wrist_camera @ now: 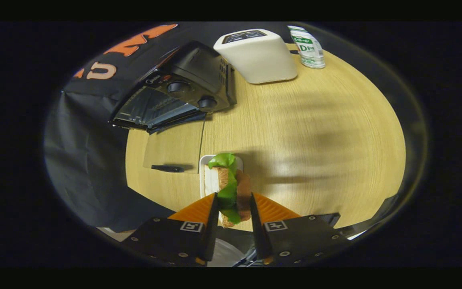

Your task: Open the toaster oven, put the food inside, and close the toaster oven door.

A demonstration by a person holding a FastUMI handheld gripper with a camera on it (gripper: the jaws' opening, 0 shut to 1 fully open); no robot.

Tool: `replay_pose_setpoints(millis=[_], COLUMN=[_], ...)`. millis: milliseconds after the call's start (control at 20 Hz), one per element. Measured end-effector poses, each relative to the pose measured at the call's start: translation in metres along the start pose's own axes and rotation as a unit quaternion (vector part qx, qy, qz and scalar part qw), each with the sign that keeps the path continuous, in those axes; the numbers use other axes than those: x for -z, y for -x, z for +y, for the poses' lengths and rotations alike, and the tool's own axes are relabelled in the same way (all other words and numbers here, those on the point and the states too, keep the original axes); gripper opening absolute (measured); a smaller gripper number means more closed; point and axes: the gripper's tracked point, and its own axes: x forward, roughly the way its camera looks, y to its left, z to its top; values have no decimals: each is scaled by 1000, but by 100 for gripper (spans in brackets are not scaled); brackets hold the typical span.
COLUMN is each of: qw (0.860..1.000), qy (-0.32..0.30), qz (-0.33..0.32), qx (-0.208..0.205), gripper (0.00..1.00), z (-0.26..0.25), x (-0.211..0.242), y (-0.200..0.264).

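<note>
A sandwich (231,188) of brown bread and green lettuce stands on edge between my fingers. My gripper (234,199) is shut on the sandwich, one finger pressing each bread side. Its far end reaches over a small white plate (203,178) just ahead of the fingers. Beyond the plate, to the left, stands the black toaster oven (183,88). Its glass door (173,148) is folded down flat over the table, with the black handle (168,168) nearest me. The oven's inside (150,108) shows a wire rack.
A white toaster (257,56) stands beyond the oven, to its right, with a green-and-white container (308,47) further right. The round wooden table (315,132) stretches to the right of the plate. Black cloth hangs past the table's left edge.
</note>
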Motion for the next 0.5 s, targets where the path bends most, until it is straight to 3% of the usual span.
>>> replay_pose_setpoints(millis=[100, 200, 500], qw=[1000, 999, 991], qy=[-7, -11, -59], qz=[-16, -33, -111], qx=[-9, -12, -50], gripper=[31, 26, 26], z=[4, 7, 23], x=[-1, -5, -26], y=[3, 11, 49])
